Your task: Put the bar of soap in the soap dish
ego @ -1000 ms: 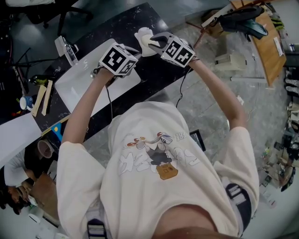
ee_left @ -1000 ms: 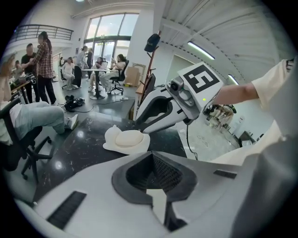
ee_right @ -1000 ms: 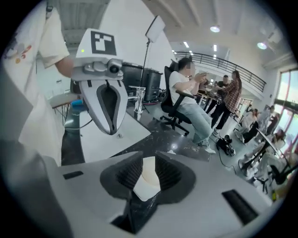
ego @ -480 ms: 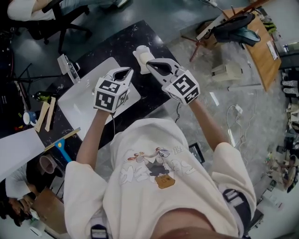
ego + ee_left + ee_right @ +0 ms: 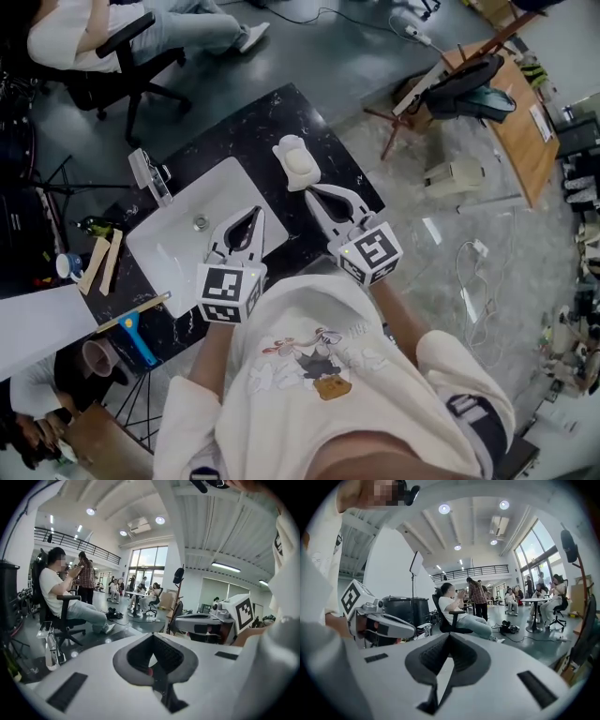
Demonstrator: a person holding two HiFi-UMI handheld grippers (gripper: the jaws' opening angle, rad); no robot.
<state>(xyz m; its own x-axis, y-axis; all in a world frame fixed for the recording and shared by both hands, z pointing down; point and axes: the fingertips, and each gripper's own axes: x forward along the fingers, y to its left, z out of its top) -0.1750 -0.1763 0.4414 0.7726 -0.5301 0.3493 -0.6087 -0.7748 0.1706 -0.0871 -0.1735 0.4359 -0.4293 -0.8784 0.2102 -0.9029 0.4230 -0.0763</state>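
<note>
While only the head view shows the bar of soap [image 5: 300, 167] in the soap dish [image 5: 290, 143] at upper centre, both gripper views face a seated person [image 5: 58, 592] | left tongs [image 5: 257, 213] closed, empty | right tongs [image 5: 310, 191] closed, empty

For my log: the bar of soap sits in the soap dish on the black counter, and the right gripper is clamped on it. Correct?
No: the bar of soap sits in the soap dish on the black counter, but the right gripper is clear of it, fingers together, as the head view shows.
</note>
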